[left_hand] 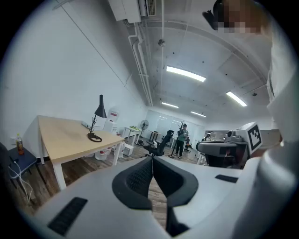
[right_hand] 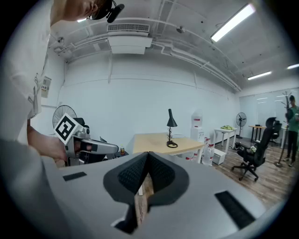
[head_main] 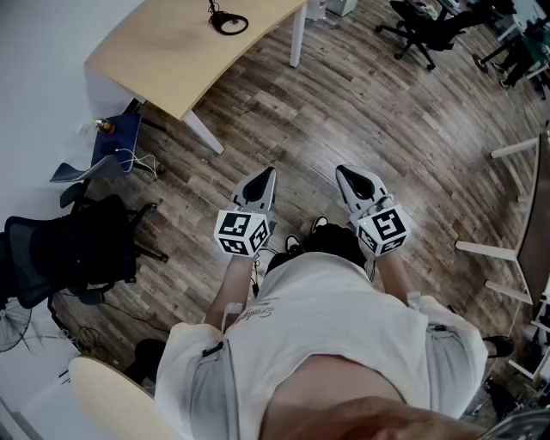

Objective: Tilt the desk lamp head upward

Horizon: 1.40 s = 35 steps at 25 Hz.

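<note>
A black desk lamp [left_hand: 99, 113] stands on a light wooden desk [left_hand: 65, 135], its cone head pointing down over a ring base [left_hand: 95, 137]. In the head view only the lamp base [head_main: 229, 22] shows, on the desk [head_main: 172, 51] at the top left. The right gripper view has the lamp [right_hand: 171, 123] straight ahead, across the room. My left gripper [head_main: 265, 182] and right gripper [head_main: 351, 180] are held side by side over the wood floor, far from the desk. Both are shut on nothing; in their own views the left gripper [left_hand: 152, 159] and the right gripper [right_hand: 147, 156] show pads pressed together.
A black office chair [head_main: 73, 249] stands at my left, and a blue stool [head_main: 116, 137] with a bottle is beside the desk. More office chairs [head_main: 425, 30] stand far right. White table legs [head_main: 507, 249] are at the right edge. A person [left_hand: 181, 140] stands far off.
</note>
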### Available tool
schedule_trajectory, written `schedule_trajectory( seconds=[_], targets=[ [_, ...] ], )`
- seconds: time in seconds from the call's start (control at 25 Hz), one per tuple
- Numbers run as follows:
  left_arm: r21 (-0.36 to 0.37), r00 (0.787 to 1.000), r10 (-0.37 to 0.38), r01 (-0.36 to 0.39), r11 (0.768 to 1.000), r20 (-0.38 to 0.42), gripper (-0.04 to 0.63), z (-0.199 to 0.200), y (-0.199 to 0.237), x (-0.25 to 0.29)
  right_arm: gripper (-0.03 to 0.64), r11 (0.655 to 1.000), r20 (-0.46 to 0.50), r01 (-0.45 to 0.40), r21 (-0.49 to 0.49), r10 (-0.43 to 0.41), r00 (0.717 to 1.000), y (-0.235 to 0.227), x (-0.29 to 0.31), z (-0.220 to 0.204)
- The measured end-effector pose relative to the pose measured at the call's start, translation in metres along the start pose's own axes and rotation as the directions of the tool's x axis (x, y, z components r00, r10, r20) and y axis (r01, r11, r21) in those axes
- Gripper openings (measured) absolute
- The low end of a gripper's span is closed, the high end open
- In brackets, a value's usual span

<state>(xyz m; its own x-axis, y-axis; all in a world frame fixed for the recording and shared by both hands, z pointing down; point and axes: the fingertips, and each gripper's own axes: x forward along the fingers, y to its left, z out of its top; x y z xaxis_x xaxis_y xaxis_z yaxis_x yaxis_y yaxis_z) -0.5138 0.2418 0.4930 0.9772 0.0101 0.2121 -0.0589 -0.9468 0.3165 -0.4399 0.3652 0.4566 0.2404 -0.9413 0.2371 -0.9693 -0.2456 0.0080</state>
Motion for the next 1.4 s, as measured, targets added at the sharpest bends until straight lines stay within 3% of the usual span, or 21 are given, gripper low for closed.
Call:
schedule_trajectory(
  seconds=[0.72,1.12,1.28,1.4],
  targets=[
    [0.017,0.999,0.025,-0.024,1.0,-0.036,0.015,0.008,0.012,0.057,-0.006,0.999,0.029,-0.002,0.05,0.001,1.0,-0.061,0.033,-0.006],
    [0.085,0.996,0.059,-0.054,0.995,-0.068,0.015,0.052,0.027,0.171,-0.006,0.995,0.051,-0.032,0.091,0.027,0.998,-0.174,0.095,0.006],
    [0.01,0.996,0.08,-0.079,0.997,-0.044,0.015,0.074,0.036,0.221,-0.006,0.994,0.044,-0.081,0.076,0.077,0.996,-0.221,0.124,0.01],
    [0.016,0.993,0.107,-0.107,0.994,-0.038,0.015,0.087,0.046,0.254,-0.006,0.992,0.056,-0.111,0.06,0.108,0.993,-0.255,0.147,0.017]
  ],
)
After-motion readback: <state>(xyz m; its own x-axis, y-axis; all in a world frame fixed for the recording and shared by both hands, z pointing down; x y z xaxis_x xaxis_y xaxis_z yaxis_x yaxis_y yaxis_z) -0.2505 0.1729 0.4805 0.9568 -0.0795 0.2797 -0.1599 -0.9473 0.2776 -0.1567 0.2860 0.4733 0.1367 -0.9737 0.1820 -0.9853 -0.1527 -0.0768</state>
